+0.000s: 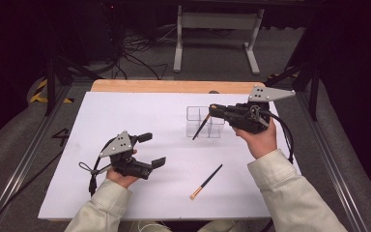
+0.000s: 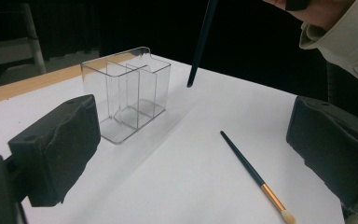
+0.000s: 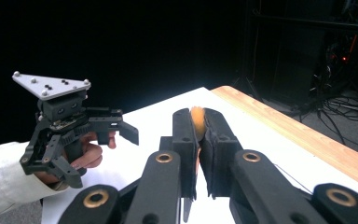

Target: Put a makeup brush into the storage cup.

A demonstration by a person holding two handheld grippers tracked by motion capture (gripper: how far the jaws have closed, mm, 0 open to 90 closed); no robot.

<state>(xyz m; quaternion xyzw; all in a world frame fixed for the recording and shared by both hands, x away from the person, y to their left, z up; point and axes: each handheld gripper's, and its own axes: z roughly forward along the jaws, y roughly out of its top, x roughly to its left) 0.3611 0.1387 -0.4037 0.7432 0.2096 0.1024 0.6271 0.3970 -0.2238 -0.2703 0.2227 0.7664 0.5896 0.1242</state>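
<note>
A: What is seen nearest the person's edge of the white-topped table (image 1: 125, 125)?

B: A slim dark-handled makeup brush with a copper ferrule and pale bristles (image 1: 206, 181) is laid flat on the white surface, bristles toward the person, with nothing touching it. In the left gripper view the same brush (image 2: 254, 173) is seen lying between the two black jaws but well ahead of them.

A: And the left hand-held gripper (image 1: 155, 150)?

B: It is held just above the table at the left, and its jaws are spread wide apart with nothing between the pads. It is seen again from the right gripper view (image 3: 116, 128), held in a hand with a pale sleeve.

A: What is found farther in?

B: The right hand-held gripper (image 1: 213, 109) is held higher, right of centre, and its jaws are clamped on a second dark-handled makeup brush (image 1: 201, 126). The brush is gripped near its bristle end, so that the handle hangs slanted down and to the left. In the right gripper view an orange-tan part of the brush (image 3: 196, 117) is seen pinched between the closed pads.

A: Where is that handle's tip?

B: It is held in the air in front of a clear plastic organiser box with inner dividers (image 1: 204, 122); in the left gripper view the tip (image 2: 191, 83) is seen just beside the box (image 2: 126, 93), outside it and above the table.

A: And beyond the box?

B: A bare wooden strip of the table edge (image 1: 174, 86) is seen, and past it a dark floor with cables (image 1: 135, 48).
</note>
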